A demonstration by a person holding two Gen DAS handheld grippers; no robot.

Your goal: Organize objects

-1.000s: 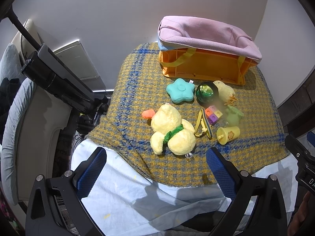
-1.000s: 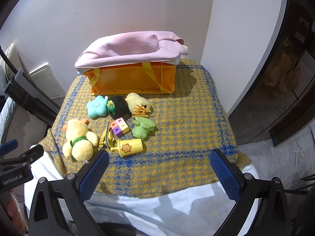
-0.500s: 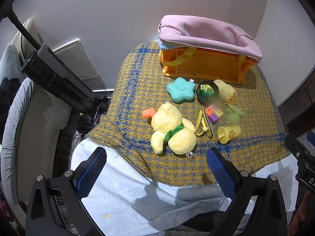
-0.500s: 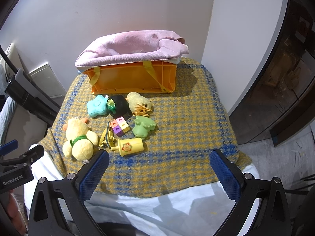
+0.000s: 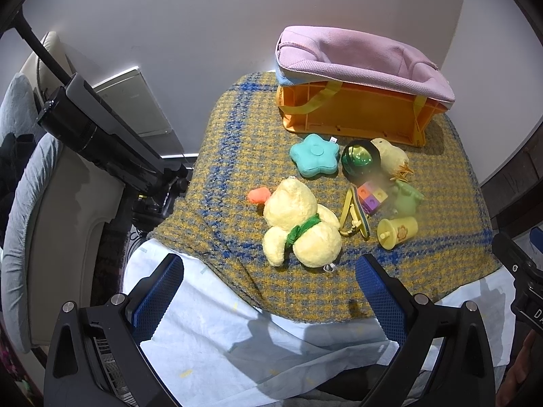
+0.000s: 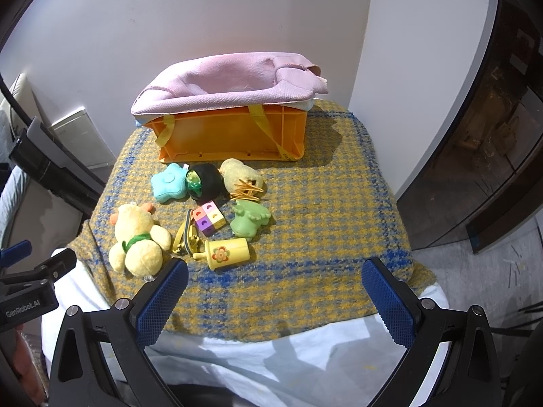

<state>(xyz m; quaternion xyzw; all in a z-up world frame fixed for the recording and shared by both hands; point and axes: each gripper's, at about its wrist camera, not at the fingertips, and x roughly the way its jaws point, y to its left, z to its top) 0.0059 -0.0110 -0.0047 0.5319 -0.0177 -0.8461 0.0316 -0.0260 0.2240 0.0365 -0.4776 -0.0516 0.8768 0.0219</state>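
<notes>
A cluster of small toys, among them a yellow plush duck with a green scarf [image 5: 300, 227] and a yellow plastic cup with a flower [image 6: 228, 253], lies mid-frame on the plaid-covered tabletop [image 6: 322, 224], below an orange plastic crate lined with pink fabric [image 6: 230, 129]. Left tongs [image 5: 269, 286] and right tongs [image 6: 275, 296] hover apart, empty, at the lower edge.

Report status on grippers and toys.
Left gripper, right gripper open, empty. Toys loose beside orange plastic crate. Pink fabric liner drapes its rim.

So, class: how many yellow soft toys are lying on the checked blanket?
2. The big yellow plush duck lies near the front left edge; the small yellow chick lies in front of the orange crate. Others may be hidden inside the crate.
</notes>
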